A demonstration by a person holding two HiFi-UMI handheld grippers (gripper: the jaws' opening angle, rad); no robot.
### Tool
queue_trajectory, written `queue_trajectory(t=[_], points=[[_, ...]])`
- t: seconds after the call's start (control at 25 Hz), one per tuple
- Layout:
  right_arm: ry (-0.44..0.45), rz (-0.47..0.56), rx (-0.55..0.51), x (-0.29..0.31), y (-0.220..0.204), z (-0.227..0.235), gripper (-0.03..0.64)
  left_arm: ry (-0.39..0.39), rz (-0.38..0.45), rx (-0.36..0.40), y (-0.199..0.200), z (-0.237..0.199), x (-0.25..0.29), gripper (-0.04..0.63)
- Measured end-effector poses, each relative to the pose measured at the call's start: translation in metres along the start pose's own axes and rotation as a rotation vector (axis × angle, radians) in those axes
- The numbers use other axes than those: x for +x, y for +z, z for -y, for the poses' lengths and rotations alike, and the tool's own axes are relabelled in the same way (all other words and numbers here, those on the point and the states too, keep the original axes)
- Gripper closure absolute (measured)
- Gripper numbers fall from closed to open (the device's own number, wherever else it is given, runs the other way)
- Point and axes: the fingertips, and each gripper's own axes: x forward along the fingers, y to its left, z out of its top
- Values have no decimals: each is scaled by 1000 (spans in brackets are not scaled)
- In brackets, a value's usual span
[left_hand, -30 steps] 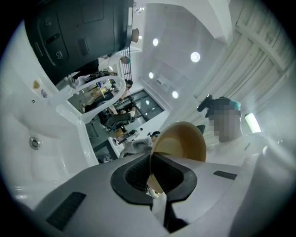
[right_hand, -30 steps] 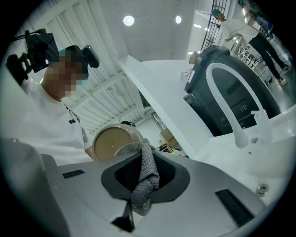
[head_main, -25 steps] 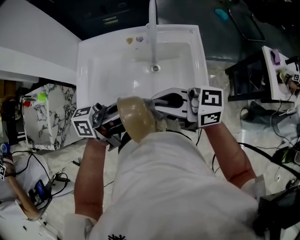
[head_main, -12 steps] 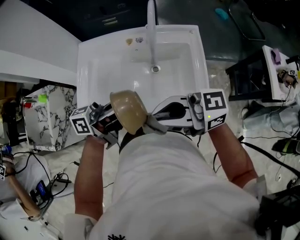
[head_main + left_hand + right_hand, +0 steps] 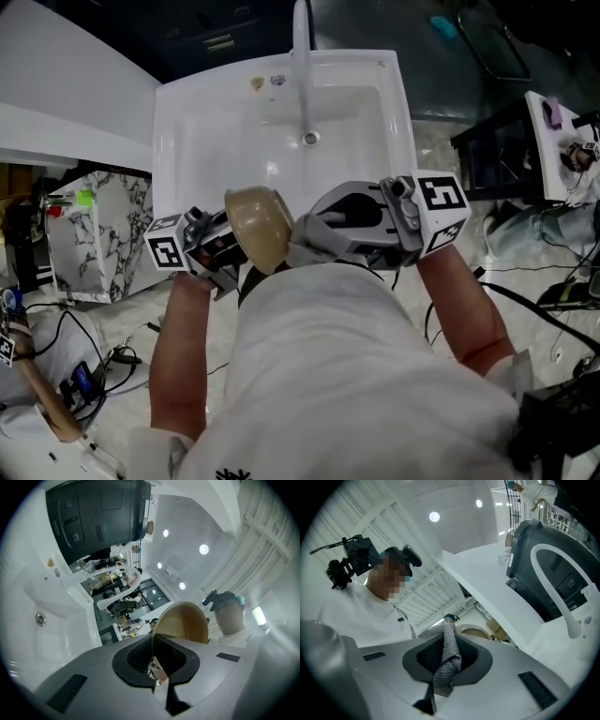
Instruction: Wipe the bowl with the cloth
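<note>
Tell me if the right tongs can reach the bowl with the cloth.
Probably yes: the right tongs, shut on the cloth, sit beside the bowl, which the left tongs hold up; nothing between.

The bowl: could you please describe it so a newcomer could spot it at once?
Start at the white sink in the head view. At its near edge, the left gripper holds the bowl tilted by its rim. It is the only tan, round thing, beside the grey cloth.

I'm in a lab mock-up: white ceramic sink [image 5: 187, 141] with white tap [image 5: 304, 56], black cables [image 5: 525, 305] across pale marble floor [image 5: 117, 403].
</note>
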Motion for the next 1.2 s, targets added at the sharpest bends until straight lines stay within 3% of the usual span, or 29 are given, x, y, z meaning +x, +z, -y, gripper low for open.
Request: queue_trajectory(t=[0.32,0.72,0.96,1.2], points=[[-105,68,0,-8,13,22,581,-38,-44,6,-14,7,11,577],[-212,-30,-15,-10,-5,38,581,-80,-36,5,-13,16,13,577],[-211,-96,-8,-11,-21,36,581,-84,-7,15,-7,17,8,578],[-131,-94,9,-4,-23,18,581,-73,11,6,-6,15,2,577]])
